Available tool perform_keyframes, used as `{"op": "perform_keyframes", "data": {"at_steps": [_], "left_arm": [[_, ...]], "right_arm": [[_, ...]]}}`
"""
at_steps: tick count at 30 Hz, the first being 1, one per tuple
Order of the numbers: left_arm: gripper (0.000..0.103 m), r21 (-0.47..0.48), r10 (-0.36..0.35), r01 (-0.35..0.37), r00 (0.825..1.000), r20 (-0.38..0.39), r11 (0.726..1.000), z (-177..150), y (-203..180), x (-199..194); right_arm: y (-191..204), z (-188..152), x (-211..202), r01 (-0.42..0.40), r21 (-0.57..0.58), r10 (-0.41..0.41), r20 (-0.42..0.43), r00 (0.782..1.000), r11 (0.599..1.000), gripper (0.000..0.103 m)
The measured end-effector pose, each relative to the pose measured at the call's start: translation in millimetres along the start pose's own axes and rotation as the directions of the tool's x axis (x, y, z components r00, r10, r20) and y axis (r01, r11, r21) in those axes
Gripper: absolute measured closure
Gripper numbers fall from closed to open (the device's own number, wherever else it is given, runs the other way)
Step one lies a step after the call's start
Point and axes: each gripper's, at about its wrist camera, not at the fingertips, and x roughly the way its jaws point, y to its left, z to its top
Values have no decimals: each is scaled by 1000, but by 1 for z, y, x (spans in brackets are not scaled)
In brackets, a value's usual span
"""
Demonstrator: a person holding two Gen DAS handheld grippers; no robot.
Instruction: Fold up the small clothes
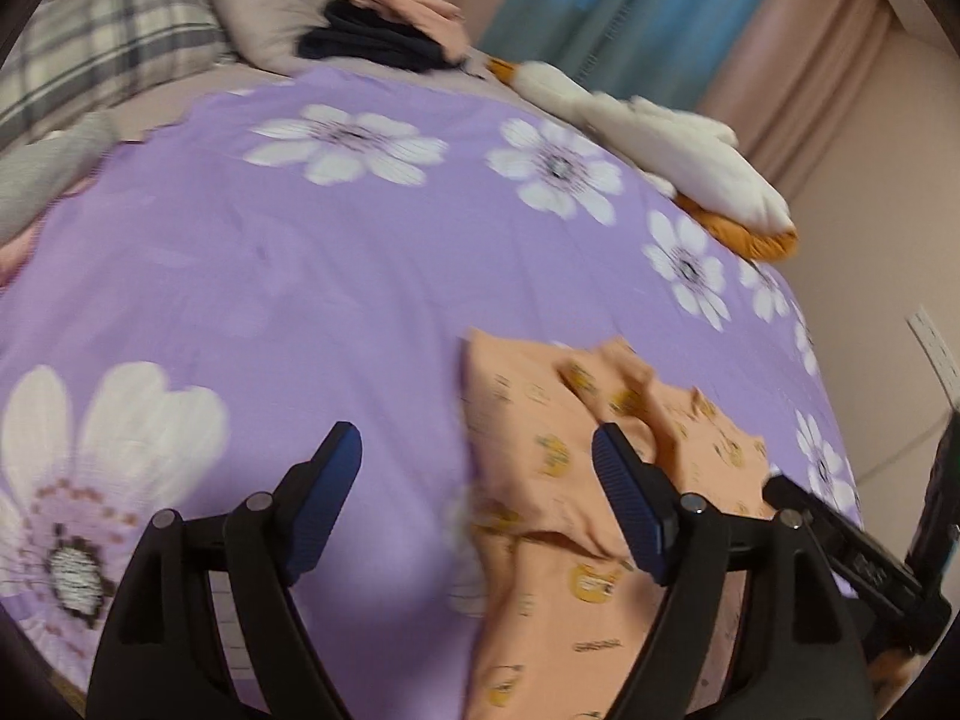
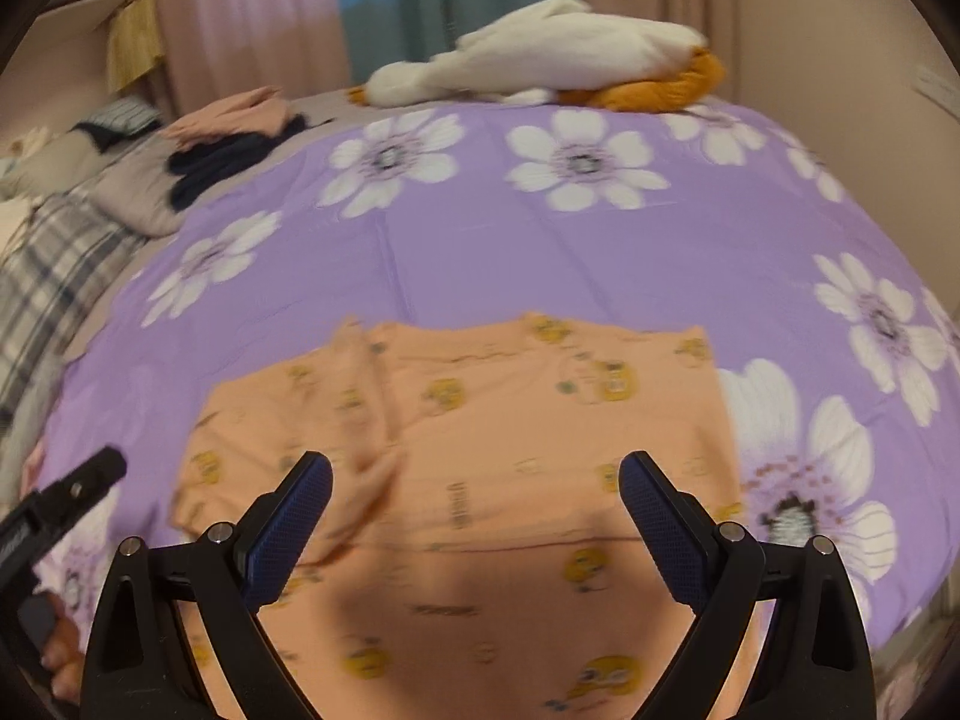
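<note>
Purple bedspread (image 2: 480, 252) | peach garment (image 2: 480, 420) under open right hand-held gripper (image 2: 474, 480)

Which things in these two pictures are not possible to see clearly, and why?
- Orange garment: its printed words are motion-blurred in both views; its near end is cut off by the lower edge.
- Right gripper, open: in the left wrist view only part shows, cut off at the right edge.
- Dark clothes pile beyond the purple sheet: too small and blurred to identify.

Probably bedroom: bed (image 2: 540, 252), pillows (image 1: 120, 36).
</note>
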Motion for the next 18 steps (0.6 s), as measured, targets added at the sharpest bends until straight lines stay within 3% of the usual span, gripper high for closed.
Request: {"op": "perform_keyframes", "data": {"at_steps": [2,4,11,18], "left_arm": [[23,-22,-7,7,1000,15,1000,3,11,-10],[23,-55,-1,4,999,38,998,7,20,-19],[23,-88,5,-1,999,51,996,11,30,-30],[22,-55,26,-22,998,61,998,10,32,-38]], "right_arm": [[9,0,-1,-89,-1,89,-14,996,996,7],[18,1,-2,-129,-13,129,-18,991,992,7],[43,2,4,-109,-63,107,-23,994,992,7],[55,0,3,-70,-95,68,-25,997,993,7]]}}
